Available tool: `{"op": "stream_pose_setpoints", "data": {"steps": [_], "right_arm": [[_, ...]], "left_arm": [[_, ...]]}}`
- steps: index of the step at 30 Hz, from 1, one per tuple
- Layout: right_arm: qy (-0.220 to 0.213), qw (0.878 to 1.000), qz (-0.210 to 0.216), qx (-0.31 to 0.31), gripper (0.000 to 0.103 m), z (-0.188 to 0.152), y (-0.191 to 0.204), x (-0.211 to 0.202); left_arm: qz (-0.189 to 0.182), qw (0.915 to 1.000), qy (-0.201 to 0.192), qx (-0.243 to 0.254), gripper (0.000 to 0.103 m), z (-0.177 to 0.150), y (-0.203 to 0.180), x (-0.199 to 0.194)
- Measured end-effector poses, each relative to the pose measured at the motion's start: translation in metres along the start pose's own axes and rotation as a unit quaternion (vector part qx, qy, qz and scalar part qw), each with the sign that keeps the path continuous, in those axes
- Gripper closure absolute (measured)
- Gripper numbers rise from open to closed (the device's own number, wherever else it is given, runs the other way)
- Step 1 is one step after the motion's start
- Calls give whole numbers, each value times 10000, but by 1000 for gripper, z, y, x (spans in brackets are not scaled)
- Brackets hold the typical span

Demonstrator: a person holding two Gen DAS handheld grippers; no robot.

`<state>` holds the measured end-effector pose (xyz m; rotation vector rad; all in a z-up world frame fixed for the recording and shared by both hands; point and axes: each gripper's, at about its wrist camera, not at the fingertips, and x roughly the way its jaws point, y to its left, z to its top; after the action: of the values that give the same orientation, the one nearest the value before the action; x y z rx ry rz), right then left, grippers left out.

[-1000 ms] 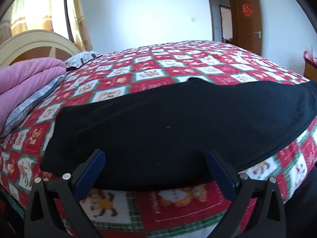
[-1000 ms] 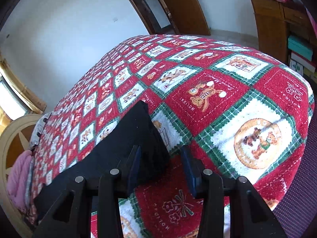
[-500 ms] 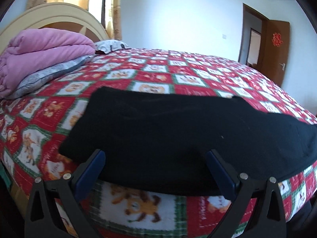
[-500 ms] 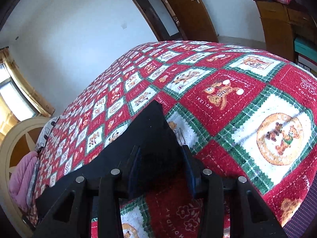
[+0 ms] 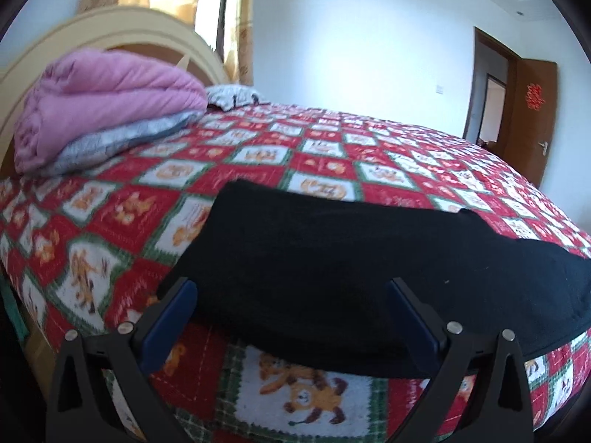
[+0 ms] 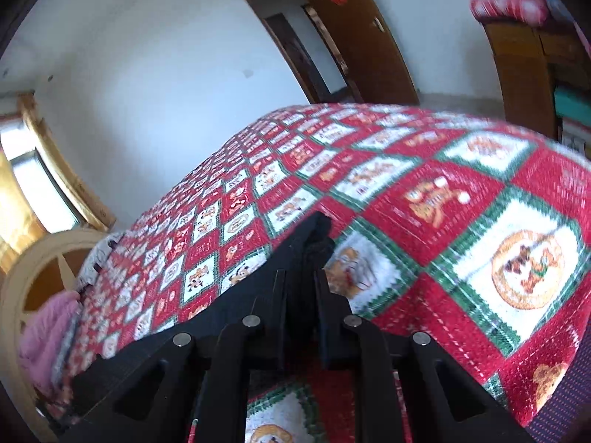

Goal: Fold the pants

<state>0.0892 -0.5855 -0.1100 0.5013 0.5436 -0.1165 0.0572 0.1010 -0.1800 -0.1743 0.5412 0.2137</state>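
Pink quilt (image 5: 99, 107): folded, stacked at the headboard (image 5: 110, 33), far left, well apart from the work.

Bedspread (image 5: 122, 217): red and green patchwork, covers the bed; serves as folding surface.

Black pants (image 5: 332, 277): laid flat along the near edge of the bed, lengthwise across the left-wrist view, likely so both ends can be reached.

Left gripper (image 5: 291, 313): fingers spread wide, straddling the near edge of the pants by one end; nothing pinched.

Right gripper (image 6: 300, 288): jaws have just been closing, now narrow, with the other end of the pants bunched between the pads; judged a grip taken for lifting it over.

Wooden door (image 6: 354, 33): far right, ajar.
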Motion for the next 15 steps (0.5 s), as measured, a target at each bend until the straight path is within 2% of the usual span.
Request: {"op": "stream_pose_setpoints", "data": {"steps": [7,15], "right_arm": [[-224,9963,-12,-833,90,-7,43,-8],[-166,9900,222,-1381,91,-21,85,-7]], "left_arm": [[99,9998,34,186,0,-9,-4,5],[175,9995,-28,244,0,-14,-3,7]]}}
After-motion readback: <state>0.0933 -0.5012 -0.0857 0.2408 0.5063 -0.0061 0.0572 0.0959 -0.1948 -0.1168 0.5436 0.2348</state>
